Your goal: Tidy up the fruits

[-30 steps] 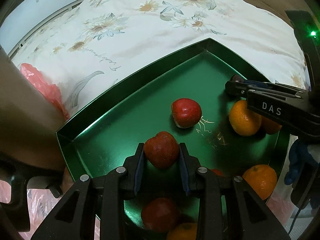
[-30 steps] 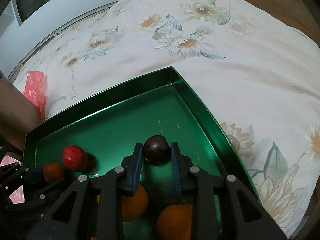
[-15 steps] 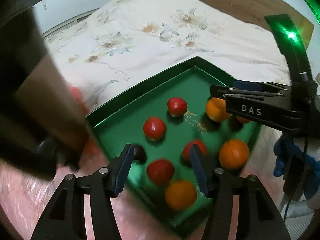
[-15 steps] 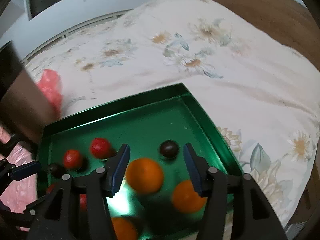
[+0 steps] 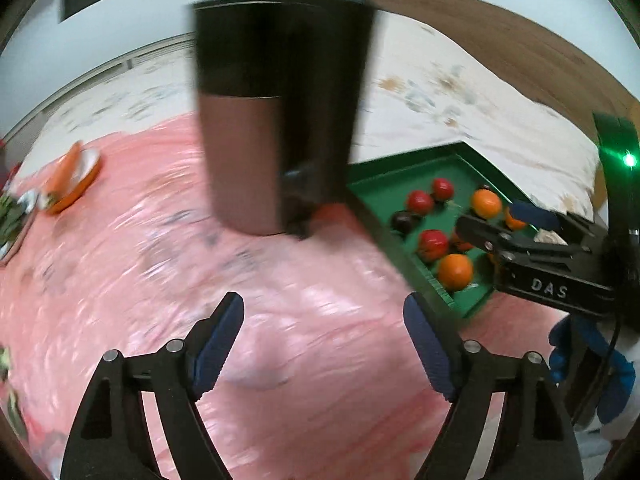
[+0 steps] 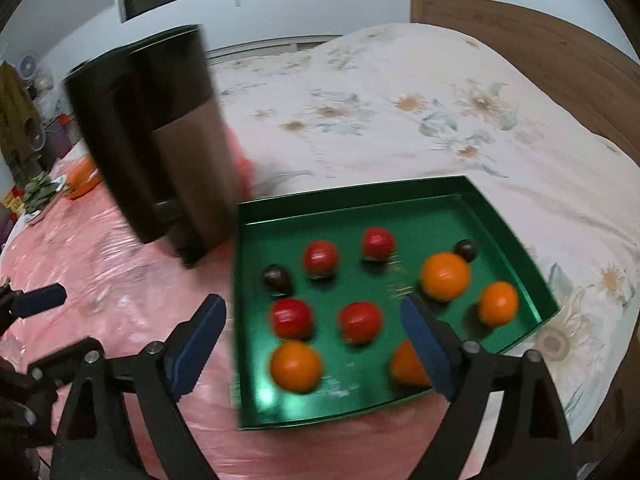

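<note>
Both hand-held grippers, left hand-held gripper (image 5: 323,334) and right hand-held gripper (image 6: 313,334), are now gaping empty, having released fruit; ten fruits are sitting in the green tray (image 6: 360,200) at centre frame, seemingly finishing.

We see the left view looking down over pink sheet (image 5: 168,280), tray (image 5: 384,220) at right of frame. Our right view sits nearer, above the tray (image 6: 400,208). Both share tray and dark canister (image 5: 276,120) (image 6: 160,140).

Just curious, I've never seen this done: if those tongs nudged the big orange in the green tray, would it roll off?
The big orange looks round, so it would probably roll. The green tray has raised walls, likely stopping it.
</note>
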`<action>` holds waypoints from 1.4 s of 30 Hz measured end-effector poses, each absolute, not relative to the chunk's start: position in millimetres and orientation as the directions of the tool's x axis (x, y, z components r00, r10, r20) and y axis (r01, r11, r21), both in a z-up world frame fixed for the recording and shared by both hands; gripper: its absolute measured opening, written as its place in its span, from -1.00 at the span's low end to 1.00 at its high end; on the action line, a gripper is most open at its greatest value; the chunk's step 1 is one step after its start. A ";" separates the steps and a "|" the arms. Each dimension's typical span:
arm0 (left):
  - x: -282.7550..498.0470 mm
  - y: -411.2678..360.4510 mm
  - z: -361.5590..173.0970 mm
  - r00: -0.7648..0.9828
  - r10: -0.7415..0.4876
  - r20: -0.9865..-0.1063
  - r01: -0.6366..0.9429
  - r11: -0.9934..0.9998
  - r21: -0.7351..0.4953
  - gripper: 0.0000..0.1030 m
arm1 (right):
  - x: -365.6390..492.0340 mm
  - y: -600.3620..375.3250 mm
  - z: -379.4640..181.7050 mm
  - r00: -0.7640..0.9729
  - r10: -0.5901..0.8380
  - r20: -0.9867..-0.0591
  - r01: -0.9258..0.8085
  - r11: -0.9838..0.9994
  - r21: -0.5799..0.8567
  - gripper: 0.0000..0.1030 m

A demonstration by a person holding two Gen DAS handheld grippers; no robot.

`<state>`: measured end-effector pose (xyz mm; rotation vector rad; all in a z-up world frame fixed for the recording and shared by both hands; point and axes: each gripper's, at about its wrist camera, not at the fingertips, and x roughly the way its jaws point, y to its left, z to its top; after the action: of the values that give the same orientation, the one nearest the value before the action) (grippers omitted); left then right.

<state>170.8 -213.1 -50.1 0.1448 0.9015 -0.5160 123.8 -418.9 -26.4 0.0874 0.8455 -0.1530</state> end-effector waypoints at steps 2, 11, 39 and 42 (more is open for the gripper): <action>168.0 -192.8 -51.1 0.532 -0.349 -0.772 0.453 0.887 -0.089 0.53 | 121.6 -402.9 -27.5 0.662 -0.094 -0.744 0.155 0.988 0.014 1.00; 143.7 -131.2 -62.7 0.648 -0.299 -0.700 0.328 0.940 -0.098 0.53 | 107.5 -352.6 -31.0 0.734 -0.076 -0.675 0.092 0.996 -0.012 1.00; 67.6 -51.0 -13.7 0.749 -0.181 -0.637 0.143 0.983 -0.112 0.88 | 47.4 -293.0 19.9 0.816 -0.054 -0.575 0.020 0.998 -0.064 1.00; 68.1 -47.9 -12.2 0.751 -0.185 -0.634 0.137 0.983 -0.124 0.94 | 47.9 -292.9 20.4 0.818 -0.056 -0.573 0.019 0.997 -0.071 1.00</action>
<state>68.1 -47.9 -12.2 -0.0714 0.6997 -0.1764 47.9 -292.9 20.4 -0.0630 0.6120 -0.0403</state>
